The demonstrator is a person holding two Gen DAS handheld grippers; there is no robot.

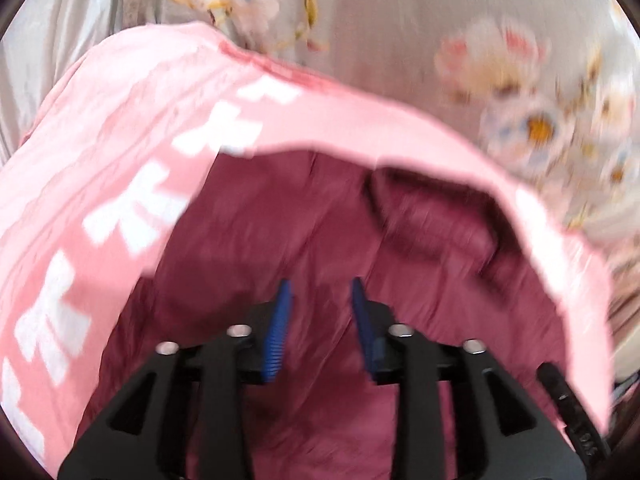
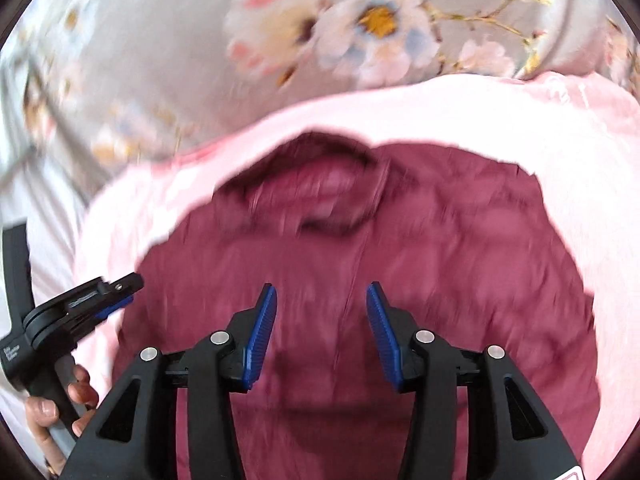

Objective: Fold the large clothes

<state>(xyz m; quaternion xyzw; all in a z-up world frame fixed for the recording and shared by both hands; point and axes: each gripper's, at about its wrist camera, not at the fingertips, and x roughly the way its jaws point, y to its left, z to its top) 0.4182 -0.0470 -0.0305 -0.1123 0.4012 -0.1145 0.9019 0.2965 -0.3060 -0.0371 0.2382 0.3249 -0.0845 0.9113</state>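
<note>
A maroon garment (image 1: 304, 220) (image 2: 360, 248) lies spread flat, its collar (image 2: 320, 184) at the far end. It rests on a pink cloth (image 1: 120, 140) (image 2: 560, 120) with white printed characters. My left gripper (image 1: 320, 284) hovers over the garment, open, with only fabric showing below the blue pads. My right gripper (image 2: 322, 286) is also open above the garment's middle, and nothing sits between its fingers. At the left edge of the right wrist view the left gripper (image 2: 128, 288) shows side-on over the garment's left border, held by a hand (image 2: 48, 408). Both views are blurred.
A grey bedsheet with a flower print (image 1: 400, 20) (image 2: 160, 60) lies under and beyond the pink cloth. A black tool part (image 1: 560, 396) shows at the lower right of the left wrist view.
</note>
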